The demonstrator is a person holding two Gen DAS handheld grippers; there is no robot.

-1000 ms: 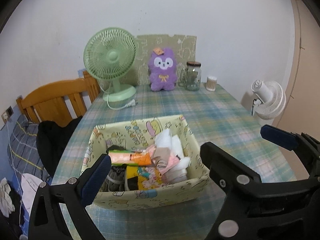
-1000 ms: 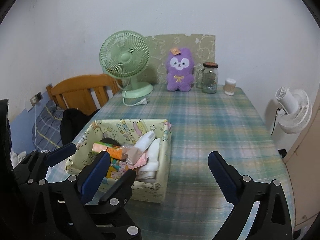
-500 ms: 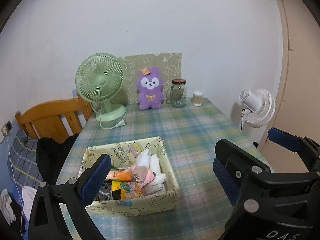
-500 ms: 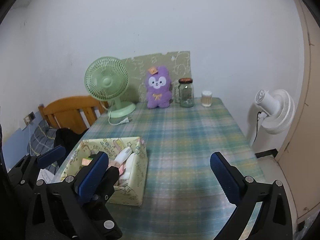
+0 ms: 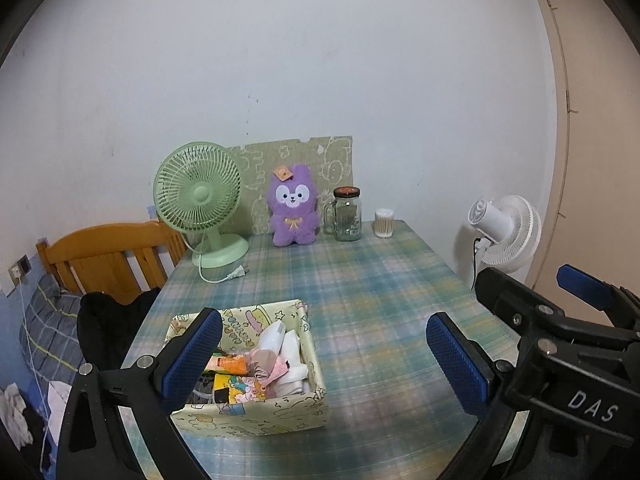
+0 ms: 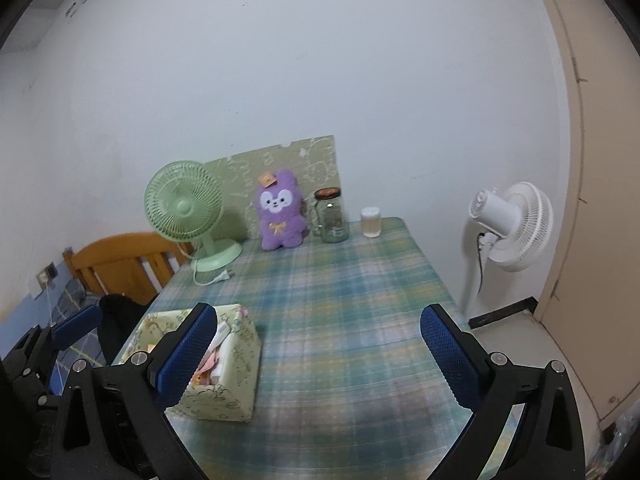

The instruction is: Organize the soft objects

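A plain white wall backs a table [image 5: 360, 280] under a checked blue-green cloth; I read both views from above its near end. My left gripper [image 5: 324, 356] hangs with its jaws spread wide and nothing between them; my right gripper [image 6: 320, 352] is likewise wide apart and empty, and shows at the right of the left view. The patterned fabric box [image 5: 256, 412] sits directly below and ahead of the left gripper's left finger, and to the lower left of the right gripper [image 6: 224, 392]; it already holds a crowd of small soft things [image 5: 264, 364], white, pink and orange among them, though I cannot name each. Far ahead of both grippers, against the wall, the purple plush toy [image 5: 294, 212] stands upright between the green fan [image 5: 198, 196] and the glass jar [image 5: 347, 216], well apart from the box. I judge the sorting largely done; the plush may be the one soft piece left outside, if it belongs to the task at all.
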